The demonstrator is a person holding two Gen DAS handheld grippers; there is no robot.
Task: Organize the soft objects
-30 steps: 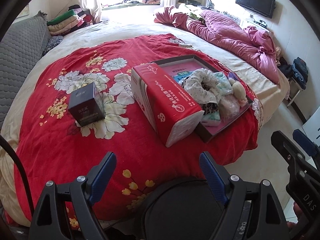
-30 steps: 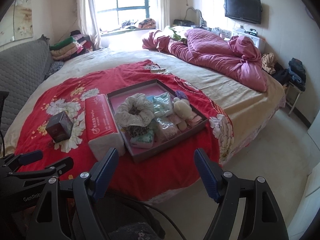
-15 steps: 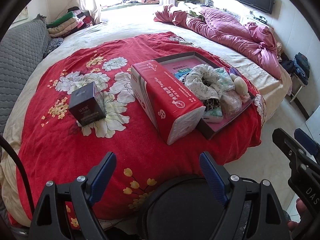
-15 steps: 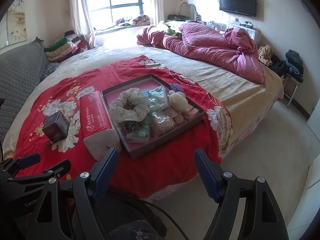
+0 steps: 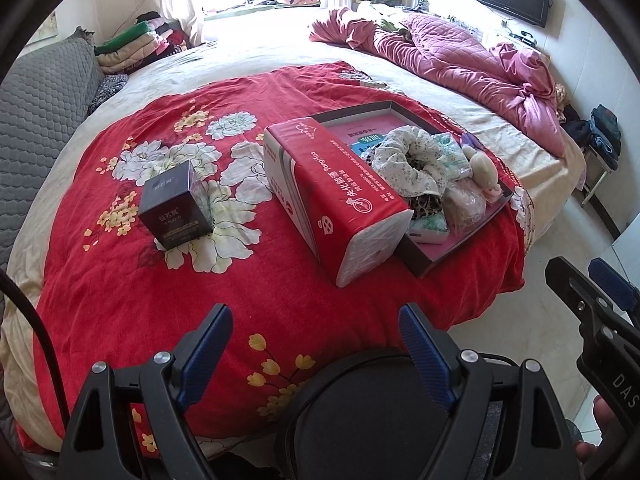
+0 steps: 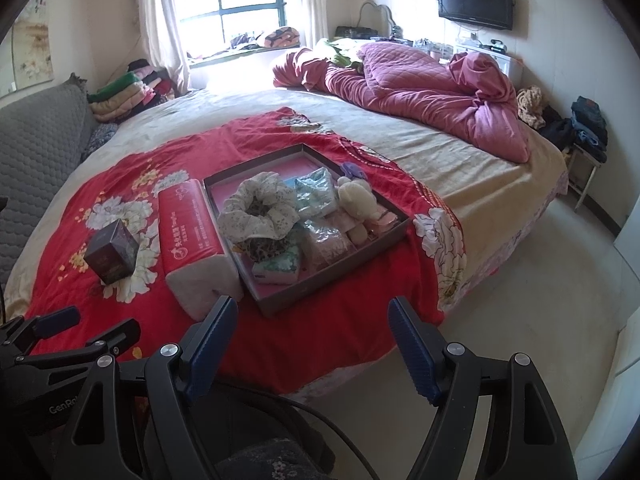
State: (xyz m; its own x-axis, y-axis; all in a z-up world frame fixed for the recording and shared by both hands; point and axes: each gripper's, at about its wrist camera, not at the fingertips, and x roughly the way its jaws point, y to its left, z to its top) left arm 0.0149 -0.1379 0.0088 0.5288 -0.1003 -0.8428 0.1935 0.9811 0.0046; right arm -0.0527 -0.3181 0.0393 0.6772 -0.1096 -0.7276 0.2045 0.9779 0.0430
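A shallow dark tray with a pink floor lies on the red flowered blanket. In it sit a floral fabric ring, a cream plush toy, a teal packet and clear-wrapped packs. A red tissue pack rests against the tray's left side. Left of it stands a small dark box. My left gripper and right gripper both stand open and empty, short of the bed's near edge.
The red blanket covers the near part of a beige bed. A rumpled pink quilt lies at the far right, folded clothes at the far left by a grey headboard. Bare floor lies to the right.
Both views shifted slightly; the bed and tray look a little closer and lower in the right wrist view. Both grippers stay open, and the objects have not moved.
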